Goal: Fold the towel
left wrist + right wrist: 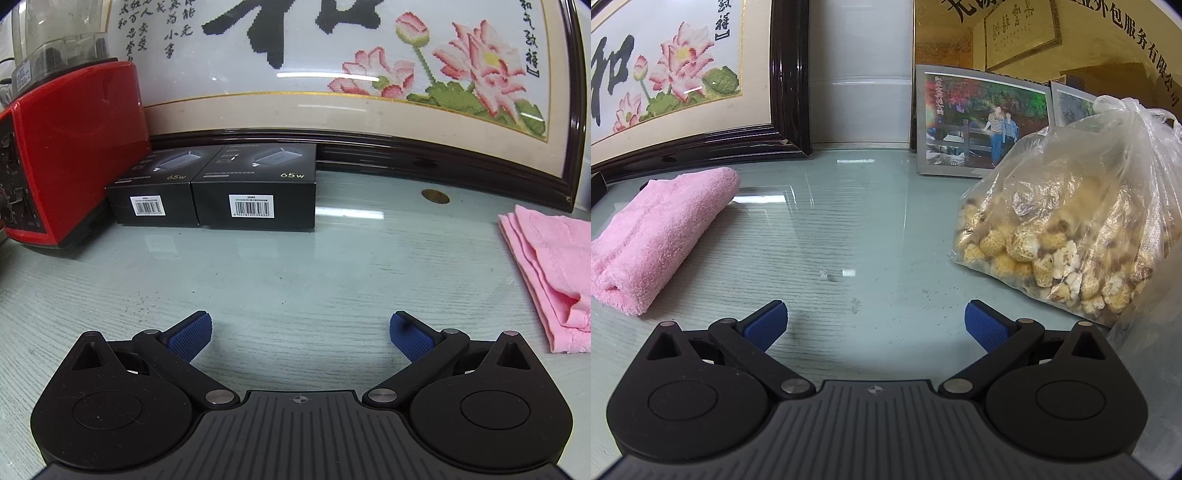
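Note:
A pink towel [554, 266] lies folded in several layers on the glass tabletop, at the right edge of the left wrist view. It also shows in the right wrist view [653, 229] at the left, as a thick folded bundle. My left gripper [300, 332] is open and empty, low over the table, to the left of the towel. My right gripper [875, 319] is open and empty, to the right of the towel. Neither gripper touches the towel.
Two black boxes [218, 192] and a red appliance [70, 155] stand at the back left. A large framed embroidery [332, 74] leans along the back. A plastic bag of dried goods [1071, 221] and a framed photo [979, 122] stand at the right.

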